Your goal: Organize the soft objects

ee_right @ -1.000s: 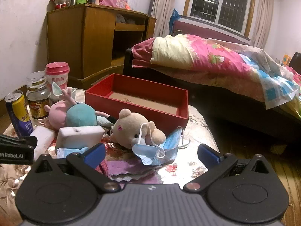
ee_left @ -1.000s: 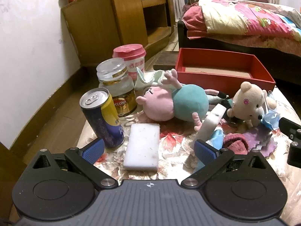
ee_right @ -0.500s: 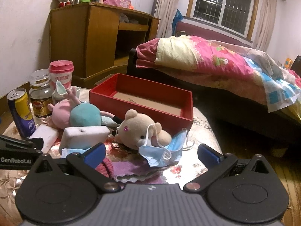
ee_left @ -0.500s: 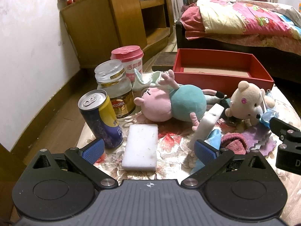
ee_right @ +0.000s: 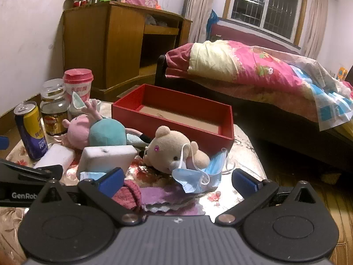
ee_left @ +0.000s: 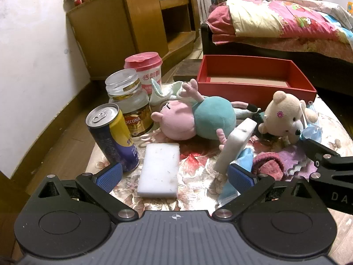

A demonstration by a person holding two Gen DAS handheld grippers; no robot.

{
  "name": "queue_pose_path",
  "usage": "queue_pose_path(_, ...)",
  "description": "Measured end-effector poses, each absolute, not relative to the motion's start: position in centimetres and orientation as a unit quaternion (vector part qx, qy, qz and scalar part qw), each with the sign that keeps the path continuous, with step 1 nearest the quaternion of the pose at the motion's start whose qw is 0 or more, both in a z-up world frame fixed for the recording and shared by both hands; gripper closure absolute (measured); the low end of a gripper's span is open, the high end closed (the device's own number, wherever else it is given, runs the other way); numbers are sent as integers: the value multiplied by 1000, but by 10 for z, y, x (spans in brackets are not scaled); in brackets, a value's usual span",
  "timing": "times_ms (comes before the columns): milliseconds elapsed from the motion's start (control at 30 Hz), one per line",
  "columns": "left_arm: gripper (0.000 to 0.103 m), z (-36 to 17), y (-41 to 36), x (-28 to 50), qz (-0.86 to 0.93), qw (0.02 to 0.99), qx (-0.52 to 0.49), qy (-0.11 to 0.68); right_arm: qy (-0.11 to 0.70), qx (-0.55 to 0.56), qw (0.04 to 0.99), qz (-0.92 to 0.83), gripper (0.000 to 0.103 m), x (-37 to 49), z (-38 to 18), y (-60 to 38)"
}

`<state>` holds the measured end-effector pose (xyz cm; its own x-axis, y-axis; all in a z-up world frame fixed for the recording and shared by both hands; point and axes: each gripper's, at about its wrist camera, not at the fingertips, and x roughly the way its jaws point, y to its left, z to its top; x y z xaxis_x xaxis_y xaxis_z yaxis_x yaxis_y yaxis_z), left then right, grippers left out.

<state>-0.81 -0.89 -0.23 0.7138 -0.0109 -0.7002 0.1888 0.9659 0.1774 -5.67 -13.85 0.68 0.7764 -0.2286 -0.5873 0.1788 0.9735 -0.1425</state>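
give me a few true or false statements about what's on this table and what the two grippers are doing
1. The red box already holds the beige teddy bear. False: the box holds no toys; the bear lies on the table in front of it.
2. The left gripper is open and holds nothing. True.
3. The yellow and blue can lies on its side. False: it stands upright beside the glass jar.
4. A blue face mask lies against the teddy bear. True.
5. The right gripper is shut on the pink plush toy. False: it is open and apart from it.
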Motion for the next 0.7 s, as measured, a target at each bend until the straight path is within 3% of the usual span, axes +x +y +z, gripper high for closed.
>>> queue_pose_path(700,6,-1,-9,-8,-55,918,113,375,317,-35,941,-111,19,-56,6,-139)
